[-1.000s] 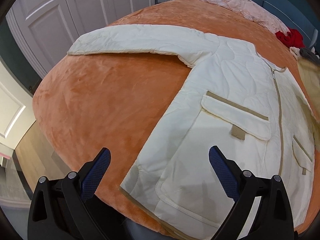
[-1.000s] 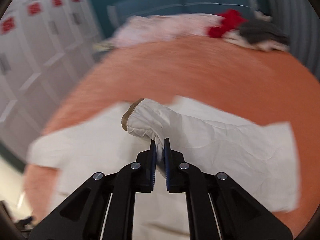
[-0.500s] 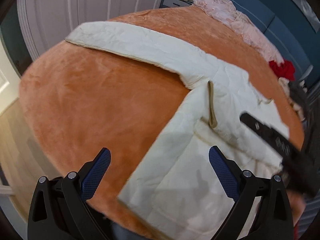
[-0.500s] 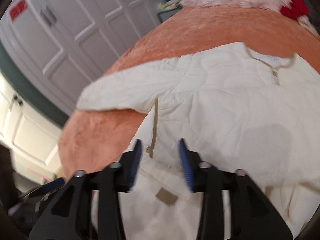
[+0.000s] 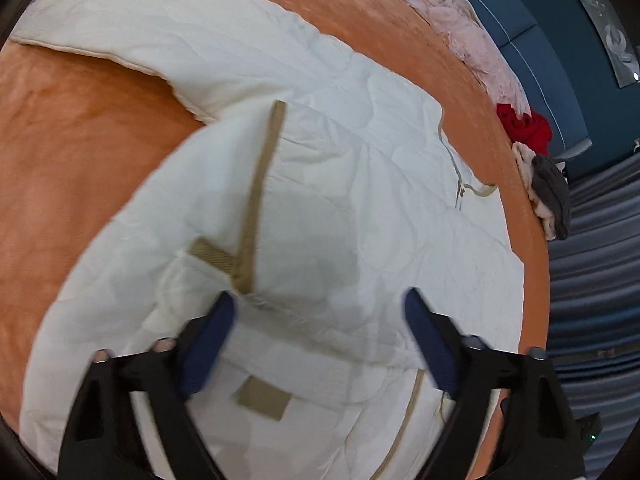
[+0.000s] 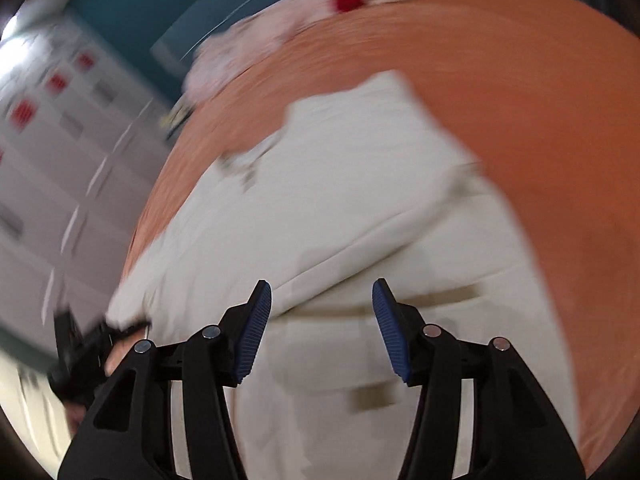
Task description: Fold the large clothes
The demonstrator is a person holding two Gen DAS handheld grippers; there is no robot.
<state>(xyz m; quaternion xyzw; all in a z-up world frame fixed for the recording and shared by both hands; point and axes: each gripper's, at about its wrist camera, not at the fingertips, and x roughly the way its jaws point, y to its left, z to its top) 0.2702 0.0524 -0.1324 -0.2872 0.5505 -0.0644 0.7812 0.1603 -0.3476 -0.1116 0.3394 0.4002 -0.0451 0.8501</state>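
Note:
A cream quilted jacket (image 5: 340, 184) with tan trim lies on the orange bed cover (image 5: 72, 140). One sleeve is folded across its front, with the tan cuff edge (image 5: 256, 200) lying on the body. The other sleeve (image 5: 132, 28) stretches out to the upper left. My left gripper (image 5: 320, 320) is open and empty just above the jacket's lower front. The right wrist view is blurred: my right gripper (image 6: 322, 304) is open and empty above the jacket (image 6: 360, 200), near a tan pocket band (image 6: 400, 306).
A pink cloth (image 5: 460, 12), a red garment (image 5: 524, 126) and a grey and white pile (image 5: 550, 196) lie along the far side of the bed. White wardrobe doors (image 6: 48, 152) stand to the left. The blue headboard (image 5: 540, 60) is behind.
My right gripper has let go of the sleeve, which now lies folded over the jacket front, and opened wide. My left gripper has moved in over the jacket.

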